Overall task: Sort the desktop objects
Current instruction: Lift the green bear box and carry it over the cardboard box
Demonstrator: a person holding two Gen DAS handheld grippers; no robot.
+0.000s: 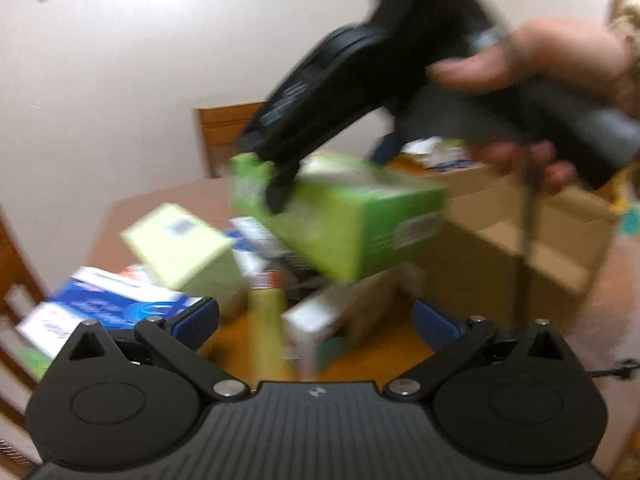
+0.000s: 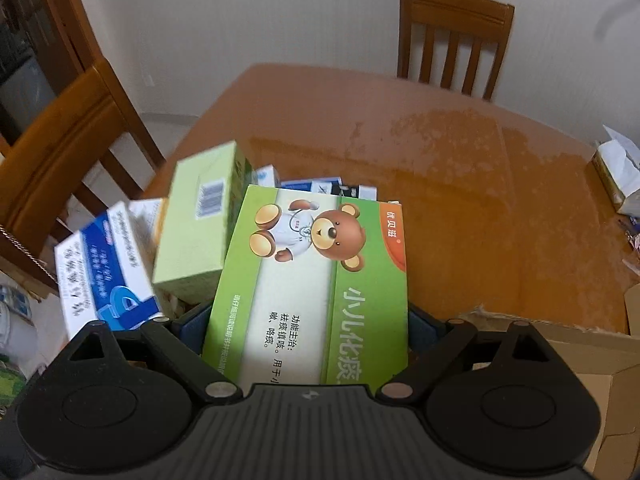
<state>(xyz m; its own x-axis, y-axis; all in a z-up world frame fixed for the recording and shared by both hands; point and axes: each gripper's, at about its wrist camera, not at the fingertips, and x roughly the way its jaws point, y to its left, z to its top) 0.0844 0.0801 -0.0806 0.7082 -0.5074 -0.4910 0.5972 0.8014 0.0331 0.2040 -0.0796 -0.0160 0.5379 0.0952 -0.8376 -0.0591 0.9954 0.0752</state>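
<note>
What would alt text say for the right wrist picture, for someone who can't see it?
A hand-held gripper clamps a green box with a cartoon bear above a wooden table. To its left, a pale green box and a blue and white box sit in a pile. A wooden chair stands at the far side, and an open cardboard box lies at lower right.

Green box (image 2: 320,280) bears a brown bear; neighbouring boxes pale green (image 2: 196,224) and blue-white (image 2: 104,264).
</note>
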